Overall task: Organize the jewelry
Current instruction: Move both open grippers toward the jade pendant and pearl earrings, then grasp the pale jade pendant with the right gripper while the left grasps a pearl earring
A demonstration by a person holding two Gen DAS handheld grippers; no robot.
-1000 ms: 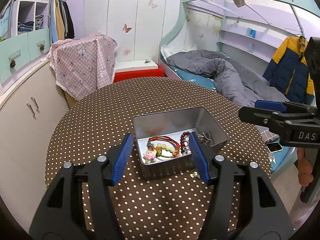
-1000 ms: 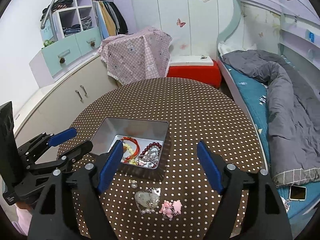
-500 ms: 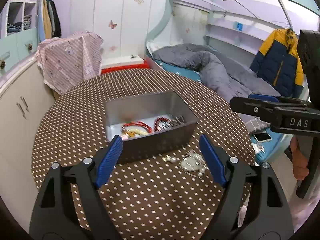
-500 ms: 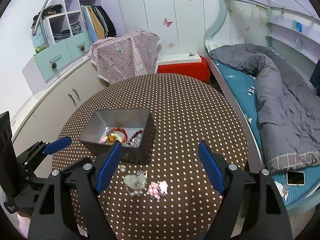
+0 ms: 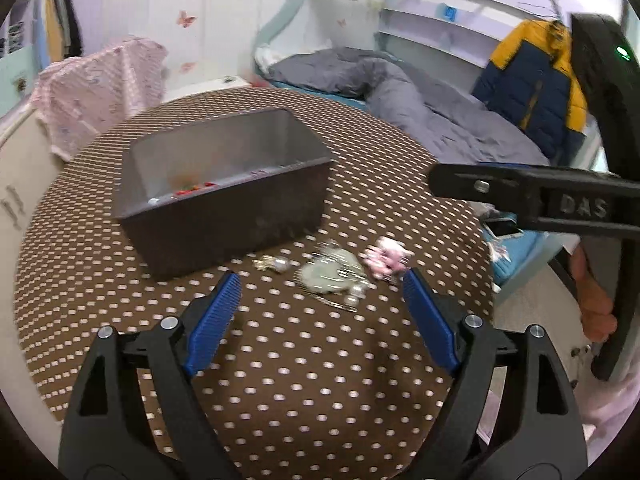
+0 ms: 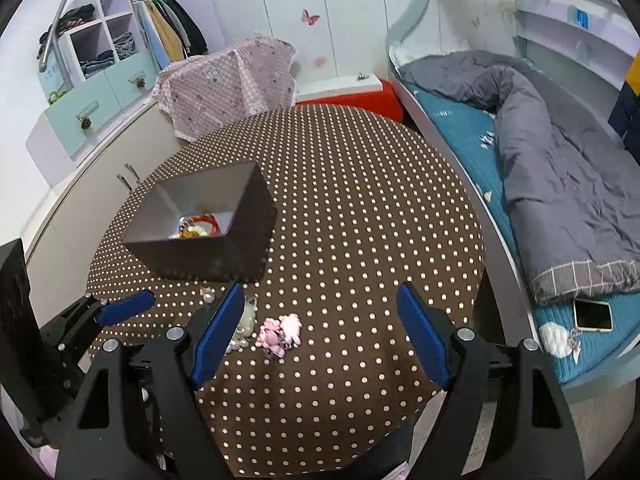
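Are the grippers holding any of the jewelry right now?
No. The left gripper and right gripper are both open and empty; the pink piece lies on the table.

My desk cloth was brown with white dots | tin was dull grey | hair clip was pink | my gripper pads were blue | duvet was grey | cabinet cover was pink check

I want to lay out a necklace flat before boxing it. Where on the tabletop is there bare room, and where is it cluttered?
Bare cloth lies right of the metal tin, out to the table edge by the bed, and behind the tin. Crowded: the strip in front of the tin, with the pale pendant, pearl piece and pink charm.
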